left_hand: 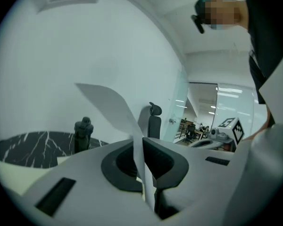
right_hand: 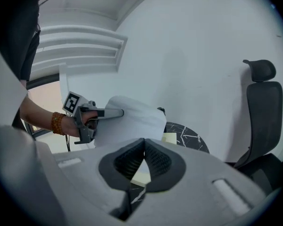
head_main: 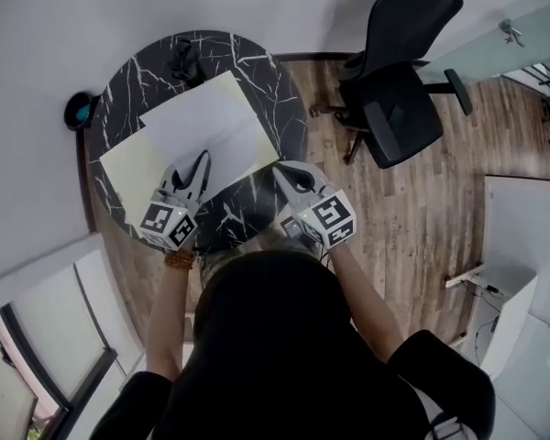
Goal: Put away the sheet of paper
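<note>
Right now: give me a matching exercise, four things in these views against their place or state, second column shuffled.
Things:
1. sheet of paper
2. pale yellow sheet
3. office chair
4. right gripper

Place or state:
A. on the wood floor
B. jaws together, nothing between them
C. clamped in the left gripper
D. flat on the table, partly under the paper

Pairs: 1-C, 2-D, 3-A, 4-B

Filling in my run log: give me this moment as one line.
left gripper: shut on white paper sheet | right gripper: shut, empty | paper: over pale yellow sheet on round black marble table
</note>
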The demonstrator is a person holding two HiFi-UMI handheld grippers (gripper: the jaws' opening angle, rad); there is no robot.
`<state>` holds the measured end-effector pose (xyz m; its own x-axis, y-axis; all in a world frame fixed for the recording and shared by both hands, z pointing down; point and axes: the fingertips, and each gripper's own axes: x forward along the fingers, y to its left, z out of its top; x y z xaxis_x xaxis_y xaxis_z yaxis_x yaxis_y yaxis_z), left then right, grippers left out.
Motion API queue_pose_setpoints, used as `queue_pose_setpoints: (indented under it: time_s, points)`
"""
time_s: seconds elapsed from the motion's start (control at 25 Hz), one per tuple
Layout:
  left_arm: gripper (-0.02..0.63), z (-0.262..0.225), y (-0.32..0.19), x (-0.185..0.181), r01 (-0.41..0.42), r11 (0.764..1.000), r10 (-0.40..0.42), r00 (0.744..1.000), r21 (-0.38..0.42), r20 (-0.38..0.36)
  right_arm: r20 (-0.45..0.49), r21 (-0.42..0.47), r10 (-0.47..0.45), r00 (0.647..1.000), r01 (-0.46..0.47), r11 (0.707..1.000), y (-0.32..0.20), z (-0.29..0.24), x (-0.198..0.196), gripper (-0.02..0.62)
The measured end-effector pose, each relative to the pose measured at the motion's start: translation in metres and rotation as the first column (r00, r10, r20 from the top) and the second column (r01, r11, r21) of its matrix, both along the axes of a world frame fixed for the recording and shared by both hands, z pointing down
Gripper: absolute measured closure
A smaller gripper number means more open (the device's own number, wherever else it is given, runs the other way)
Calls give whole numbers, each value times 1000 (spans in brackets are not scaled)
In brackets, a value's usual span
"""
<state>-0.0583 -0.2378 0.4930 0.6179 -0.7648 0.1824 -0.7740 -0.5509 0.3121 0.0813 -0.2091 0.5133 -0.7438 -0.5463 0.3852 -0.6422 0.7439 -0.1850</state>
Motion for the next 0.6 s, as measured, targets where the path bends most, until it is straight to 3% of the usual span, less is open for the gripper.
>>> queue_pose_setpoints:
  time_s: [0.08, 0.16, 0.44, 0.6]
  points:
    - [600, 30, -12, -15, 25, 993, -33, 997, -114, -71, -15, -18, 19, 1000, -20, 1000, 2, 8, 6, 597]
    - [600, 63, -20, -31, 48, 978, -64, 996, -203, -70, -27, -26, 37, 999, -37, 999, 1, 13, 9, 597]
    - [600, 155, -27, -75, 135, 925, -100, 988, -355, 115, -75, -30, 39, 996, -41, 999, 8, 19, 7, 597]
    - [600, 194, -25, -106, 239, 869, -159, 964, -432, 214, -105, -30, 6, 995, -10, 999, 14, 21, -2, 597]
